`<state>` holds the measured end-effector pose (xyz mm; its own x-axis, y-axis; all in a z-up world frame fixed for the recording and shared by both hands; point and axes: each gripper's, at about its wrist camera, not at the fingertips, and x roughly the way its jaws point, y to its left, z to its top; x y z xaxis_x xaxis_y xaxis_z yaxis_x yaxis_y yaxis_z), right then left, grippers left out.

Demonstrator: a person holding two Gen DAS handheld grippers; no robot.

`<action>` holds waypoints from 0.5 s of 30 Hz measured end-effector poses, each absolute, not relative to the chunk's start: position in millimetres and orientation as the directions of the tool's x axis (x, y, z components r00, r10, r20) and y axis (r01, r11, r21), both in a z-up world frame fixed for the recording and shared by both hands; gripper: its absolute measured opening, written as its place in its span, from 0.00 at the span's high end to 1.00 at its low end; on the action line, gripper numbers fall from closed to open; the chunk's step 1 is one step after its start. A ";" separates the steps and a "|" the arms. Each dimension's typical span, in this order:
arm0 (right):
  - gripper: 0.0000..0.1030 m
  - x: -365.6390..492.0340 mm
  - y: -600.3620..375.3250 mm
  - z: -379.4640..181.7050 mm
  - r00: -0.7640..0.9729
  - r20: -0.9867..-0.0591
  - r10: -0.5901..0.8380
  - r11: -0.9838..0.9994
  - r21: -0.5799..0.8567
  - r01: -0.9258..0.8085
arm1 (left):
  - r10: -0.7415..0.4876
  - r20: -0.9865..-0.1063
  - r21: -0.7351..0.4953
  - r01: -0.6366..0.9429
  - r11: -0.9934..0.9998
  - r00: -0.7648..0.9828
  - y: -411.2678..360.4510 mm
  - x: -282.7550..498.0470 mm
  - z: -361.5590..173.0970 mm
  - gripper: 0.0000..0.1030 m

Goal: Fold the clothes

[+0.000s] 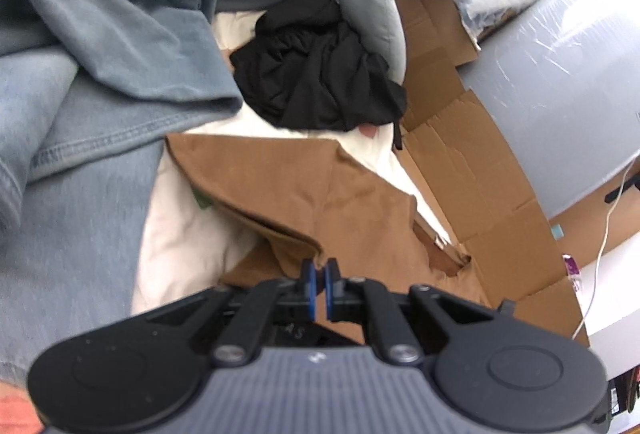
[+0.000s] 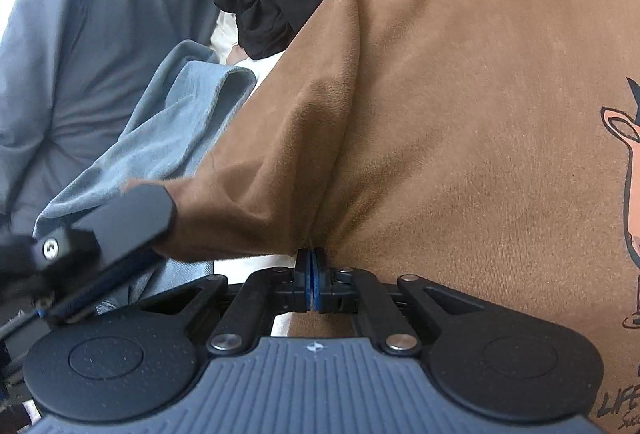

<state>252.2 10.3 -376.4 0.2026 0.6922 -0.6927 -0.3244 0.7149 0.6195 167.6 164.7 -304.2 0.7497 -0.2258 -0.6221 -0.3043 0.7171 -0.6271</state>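
The brown T-shirt (image 2: pixel 460 106) lies on the white bed sheet (image 1: pixel 180 234). My right tool (image 2: pixel 311 258) pinches its fabric tight; my left tool (image 1: pixel 319 270) clamps its folded edge. Beside it: blue garment (image 1: pixel 100 74), black clothing (image 1: pixel 316 74).

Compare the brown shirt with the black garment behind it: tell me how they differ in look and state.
The brown shirt is tan and spread out, with a cartoon print showing; the black garment is plain and crumpled in a heap. The brown shirt is pinched by both the left tongs and the right tongs; the black garment lies untouched. Both rest on the white sheet.
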 end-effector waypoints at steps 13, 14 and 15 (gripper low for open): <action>0.52 225.4 -61.4 -344.7 0.302 -0.653 0.695 0.718 0.657 -0.230 | -0.262 -0.625 -0.625 -0.270 0.733 0.736 159.5 167.2 -307.7 0.96; 0.51 223.8 -71.1 -343.4 0.320 -0.658 0.681 0.728 0.657 -0.197 | -0.264 -0.628 -0.622 -0.268 0.736 0.733 158.0 168.5 -308.8 0.96; 0.51 222.2 -80.7 -342.0 0.338 -0.664 0.667 0.736 0.656 -0.165 | -0.265 -0.630 -0.618 -0.265 0.740 0.730 155.8 170.0 -310.2 0.96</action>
<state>222.1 -80.7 -342.0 0.3381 0.6673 -0.6636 -0.1648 0.7363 0.6563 170.0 155.8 -310.2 0.7296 -0.2652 -0.6304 -0.2653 0.7399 -0.6182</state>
